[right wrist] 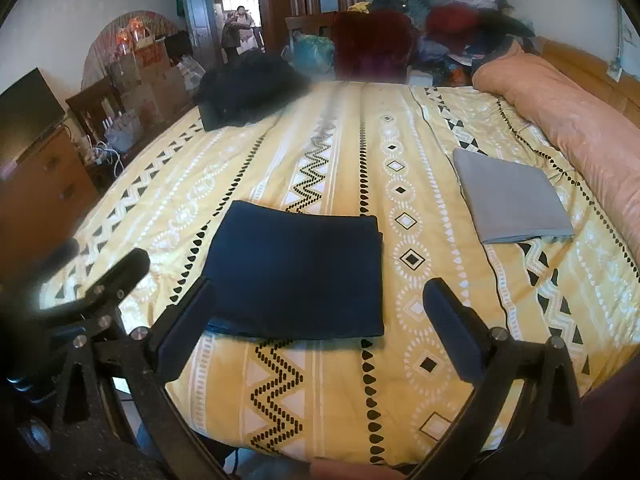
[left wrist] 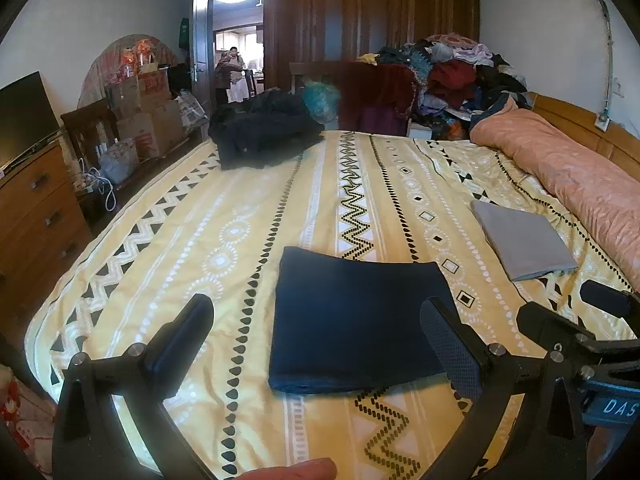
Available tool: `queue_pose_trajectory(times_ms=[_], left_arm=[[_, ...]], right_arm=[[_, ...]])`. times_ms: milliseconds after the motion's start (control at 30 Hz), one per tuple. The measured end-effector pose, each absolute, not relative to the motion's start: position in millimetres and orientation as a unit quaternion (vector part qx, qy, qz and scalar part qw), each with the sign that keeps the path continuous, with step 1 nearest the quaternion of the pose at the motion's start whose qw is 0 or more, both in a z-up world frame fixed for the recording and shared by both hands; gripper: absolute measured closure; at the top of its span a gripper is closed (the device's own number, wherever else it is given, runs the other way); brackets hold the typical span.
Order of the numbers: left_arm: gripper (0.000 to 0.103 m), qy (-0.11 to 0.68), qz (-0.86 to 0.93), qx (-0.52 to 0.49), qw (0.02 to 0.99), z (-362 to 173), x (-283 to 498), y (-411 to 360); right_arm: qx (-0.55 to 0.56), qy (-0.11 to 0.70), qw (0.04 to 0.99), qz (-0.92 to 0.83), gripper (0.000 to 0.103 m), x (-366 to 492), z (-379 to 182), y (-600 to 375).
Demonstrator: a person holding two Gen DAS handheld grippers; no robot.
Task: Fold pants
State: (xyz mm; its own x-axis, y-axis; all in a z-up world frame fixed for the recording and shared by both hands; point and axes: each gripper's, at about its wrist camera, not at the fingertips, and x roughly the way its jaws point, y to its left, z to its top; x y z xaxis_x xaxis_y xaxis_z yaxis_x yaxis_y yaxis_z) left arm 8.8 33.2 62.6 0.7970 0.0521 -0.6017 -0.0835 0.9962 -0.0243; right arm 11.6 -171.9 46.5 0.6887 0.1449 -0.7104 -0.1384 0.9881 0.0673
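The navy pants point(left wrist: 356, 320) lie folded into a flat rectangle on the yellow patterned bedspread point(left wrist: 200, 240), near the bed's front edge. They also show in the right wrist view point(right wrist: 300, 276). My left gripper point(left wrist: 320, 344) is open and empty, held above the near end of the folded pants. My right gripper point(right wrist: 320, 312) is open and empty, its fingers either side of the pants' near edge, raised off the bed. The right gripper also shows at the right edge of the left wrist view point(left wrist: 572, 320).
A folded grey garment point(left wrist: 524, 240) lies to the right, next to a rolled pink quilt point(left wrist: 580, 176). A dark heap of clothes point(left wrist: 260, 128) sits at the bed's far left. A big pile of laundry point(left wrist: 452, 80) lies beyond. A wooden dresser point(left wrist: 36, 208) stands left.
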Motion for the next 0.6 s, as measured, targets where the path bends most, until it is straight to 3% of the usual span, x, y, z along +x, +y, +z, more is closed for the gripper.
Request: queue_pose_trajectory(times_ms=[600], left_arm=[[0.0, 0.326, 0.038, -0.024, 0.944, 54.0, 12.5, 34.0]], right_arm=[[0.005, 0.396, 0.915, 0.078, 0.001, 11.5, 43.1, -170.2]])
